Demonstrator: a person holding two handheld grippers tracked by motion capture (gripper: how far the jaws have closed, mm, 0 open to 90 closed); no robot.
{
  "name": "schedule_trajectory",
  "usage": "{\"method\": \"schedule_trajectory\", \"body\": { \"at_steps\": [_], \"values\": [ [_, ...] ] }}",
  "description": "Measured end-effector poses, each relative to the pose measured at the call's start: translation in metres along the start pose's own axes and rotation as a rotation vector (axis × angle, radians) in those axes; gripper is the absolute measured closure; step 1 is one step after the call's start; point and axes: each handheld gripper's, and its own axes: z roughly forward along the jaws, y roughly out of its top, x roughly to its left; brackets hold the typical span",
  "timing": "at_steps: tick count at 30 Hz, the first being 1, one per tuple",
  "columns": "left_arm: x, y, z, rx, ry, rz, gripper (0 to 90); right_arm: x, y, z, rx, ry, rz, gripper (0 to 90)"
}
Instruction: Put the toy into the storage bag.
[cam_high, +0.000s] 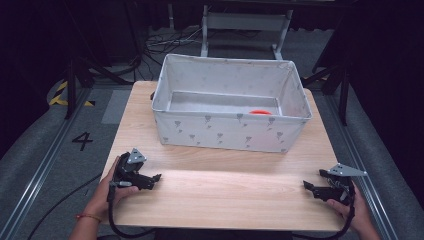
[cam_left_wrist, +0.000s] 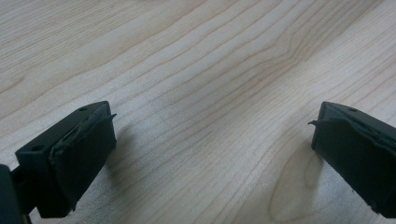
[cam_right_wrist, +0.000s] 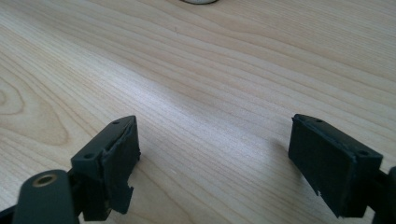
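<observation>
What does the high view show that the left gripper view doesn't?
High view: the fabric bin at the back of the table, an orange thing inside it, both hands, the right gripper, and the floor.

Left gripper view: a close look at the left gripper, its jaws wide apart with nothing between them, and the wood grain under them.

Both: the table and the left gripper, low over bare wood.

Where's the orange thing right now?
In the high view, the orange thing lies on the floor of the fabric bin, toward its right end, close behind the front wall.
</observation>
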Motion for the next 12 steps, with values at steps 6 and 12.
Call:
{"method": "schedule_trajectory", "body": {
  "at_steps": [6,12],
  "values": [
    [-0.0014,-0.0006,-0.0002,0.003,0.001,-0.016,0.0,0.0000,0.0000,0.0000,0.000,0.000,0.000,16.7],
    [-0.0014,-0.0006,-0.0002,0.002,0.001,-0.016,0.0,0.0000,0.0000,0.0000,0.000,0.000,0.000,16.7]
  ]
}}
